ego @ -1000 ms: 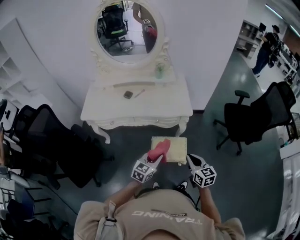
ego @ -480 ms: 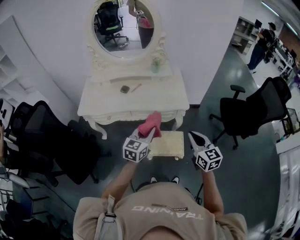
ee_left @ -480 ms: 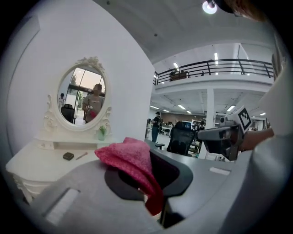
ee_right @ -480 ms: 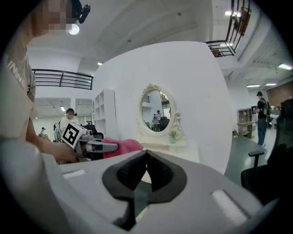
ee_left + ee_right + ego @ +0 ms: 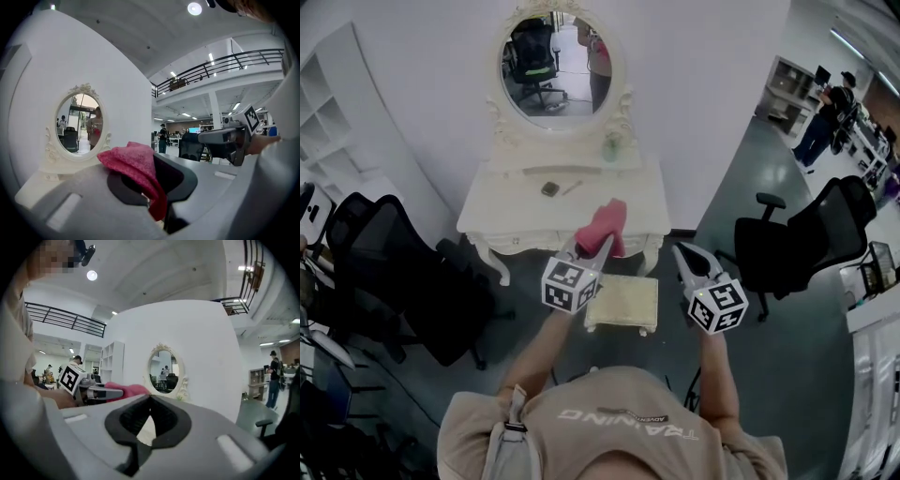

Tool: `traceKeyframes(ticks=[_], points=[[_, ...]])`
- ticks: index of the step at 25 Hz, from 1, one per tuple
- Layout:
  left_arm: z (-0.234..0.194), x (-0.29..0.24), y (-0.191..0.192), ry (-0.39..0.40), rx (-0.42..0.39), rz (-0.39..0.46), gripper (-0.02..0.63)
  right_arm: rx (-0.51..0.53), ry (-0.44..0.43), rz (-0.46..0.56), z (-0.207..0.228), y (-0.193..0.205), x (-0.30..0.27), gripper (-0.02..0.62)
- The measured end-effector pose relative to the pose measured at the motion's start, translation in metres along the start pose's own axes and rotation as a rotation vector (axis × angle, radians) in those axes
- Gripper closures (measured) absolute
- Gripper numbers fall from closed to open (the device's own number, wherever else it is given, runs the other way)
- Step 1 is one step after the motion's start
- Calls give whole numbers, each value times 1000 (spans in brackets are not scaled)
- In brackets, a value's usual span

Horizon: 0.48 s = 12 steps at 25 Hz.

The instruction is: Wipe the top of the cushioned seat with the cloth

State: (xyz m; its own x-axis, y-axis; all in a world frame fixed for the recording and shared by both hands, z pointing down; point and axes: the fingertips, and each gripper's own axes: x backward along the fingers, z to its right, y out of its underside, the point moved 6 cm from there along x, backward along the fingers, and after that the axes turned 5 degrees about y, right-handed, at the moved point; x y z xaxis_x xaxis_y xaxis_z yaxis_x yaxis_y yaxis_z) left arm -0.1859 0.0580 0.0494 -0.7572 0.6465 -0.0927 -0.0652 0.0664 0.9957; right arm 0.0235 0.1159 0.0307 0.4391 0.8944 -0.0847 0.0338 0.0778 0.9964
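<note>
The cloth (image 5: 602, 228) at mid-frame is raspberry pink, and the cushioned seat (image 5: 622, 302) just below it is pale cream-yellow. The left tool (image 5: 600, 246) and right tool (image 5: 684, 255) are light grey with black pads, each bearing a cube of black-and-white square markers. The counter (image 5: 516, 211) and oval mirror frame (image 5: 624, 103) at upper centre are white, the office chairs (image 5: 797, 244) at both sides black, and the floor (image 5: 787, 375) dark grey.

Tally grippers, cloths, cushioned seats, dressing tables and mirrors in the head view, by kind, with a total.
Grippers: 2 (left gripper, right gripper)
Pink cloth: 1
Cushioned seat: 1
White dressing table: 1
Oval mirror: 1
Total: 6
</note>
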Motion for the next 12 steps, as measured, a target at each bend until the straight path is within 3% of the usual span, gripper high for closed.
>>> traceKeyframes(ticks=[5,12], points=[[20,1,-23,-49,-30,29,568,-16,0,53,7,-19,16,594],[34,2,-21,-34,-51,63,568,-35,30,67,20,-18,19,594]])
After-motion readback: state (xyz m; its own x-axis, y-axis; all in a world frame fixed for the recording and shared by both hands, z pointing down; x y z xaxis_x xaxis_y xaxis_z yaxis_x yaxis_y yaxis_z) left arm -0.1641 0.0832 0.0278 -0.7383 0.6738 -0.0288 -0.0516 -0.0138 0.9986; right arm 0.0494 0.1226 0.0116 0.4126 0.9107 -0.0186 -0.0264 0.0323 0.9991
